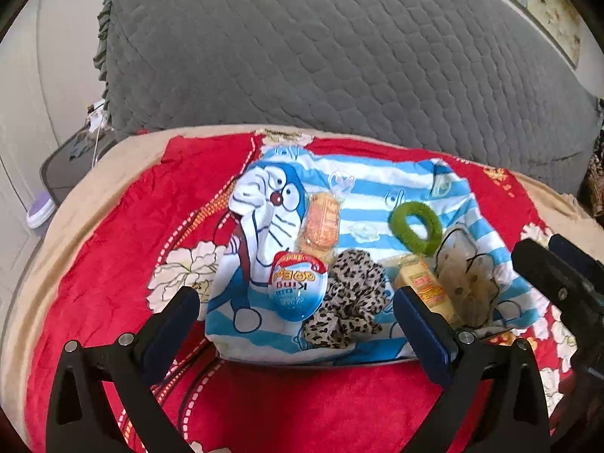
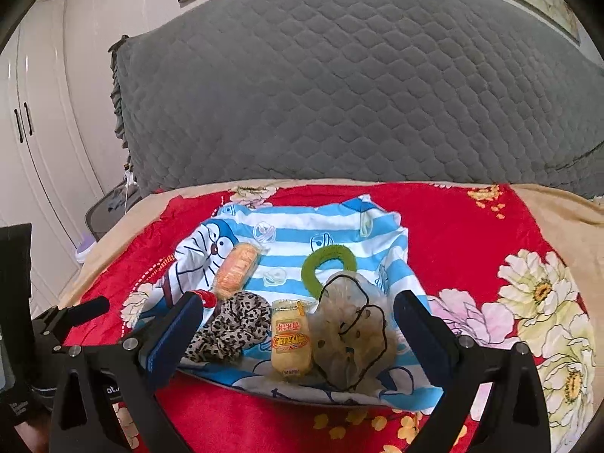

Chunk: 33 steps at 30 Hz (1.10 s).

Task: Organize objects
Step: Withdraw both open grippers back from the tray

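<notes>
A blue-and-white striped cartoon cloth [image 1: 377, 185] [image 2: 339, 222] lies on the red blanket and carries several items. On it are a blue-and-white egg-shaped pack [image 1: 296, 288], an orange snack pack [image 1: 319, 222] [image 2: 236, 270], a leopard scrunchie [image 1: 347, 302] [image 2: 230, 326], a yellow snack pack [image 1: 422, 283] [image 2: 290, 339], a green ring scrunchie [image 1: 413, 226] [image 2: 328, 260] and a sheer spotted pouch with black cord [image 1: 468, 275] [image 2: 351, 336]. My left gripper [image 1: 296, 324] is open, just short of the egg pack and leopard scrunchie. My right gripper [image 2: 298, 332] is open, in front of the yellow pack and pouch.
The red floral blanket [image 1: 113, 264] [image 2: 472, 234] covers a bed with a beige edge [image 1: 94, 185]. A grey quilted headboard cover [image 1: 321, 45] [image 2: 339, 83] rises behind. White wardrobe doors [image 2: 34, 132] and a small side table [image 1: 64, 162] stand at the left.
</notes>
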### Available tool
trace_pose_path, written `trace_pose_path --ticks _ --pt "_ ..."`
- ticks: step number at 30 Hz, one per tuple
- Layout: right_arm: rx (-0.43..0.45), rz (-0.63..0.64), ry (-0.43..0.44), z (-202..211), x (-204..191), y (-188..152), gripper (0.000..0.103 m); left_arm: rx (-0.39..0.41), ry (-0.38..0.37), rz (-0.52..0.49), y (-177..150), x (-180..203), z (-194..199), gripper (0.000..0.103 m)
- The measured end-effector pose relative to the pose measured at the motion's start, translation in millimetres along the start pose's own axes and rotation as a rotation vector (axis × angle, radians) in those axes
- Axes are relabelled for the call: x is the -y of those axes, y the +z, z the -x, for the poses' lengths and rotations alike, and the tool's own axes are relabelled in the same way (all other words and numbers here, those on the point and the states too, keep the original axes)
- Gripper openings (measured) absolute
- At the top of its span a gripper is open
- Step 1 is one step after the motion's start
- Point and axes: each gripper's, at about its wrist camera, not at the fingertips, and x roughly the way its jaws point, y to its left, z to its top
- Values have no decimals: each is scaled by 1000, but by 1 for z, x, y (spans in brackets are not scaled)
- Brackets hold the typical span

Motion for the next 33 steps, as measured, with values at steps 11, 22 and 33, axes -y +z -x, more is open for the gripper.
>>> trace_pose_path --ticks 11,22,33 --pt "48 9 9 41 -9 1 102 52 -3 19 10 -3 41 102" --pt "80 -6 2 82 -13 -3 102 91 -3 -8 6 2 83 102" --pt "128 1 0 125 -15 -2 102 122 1 -22 -4 2 123 102"
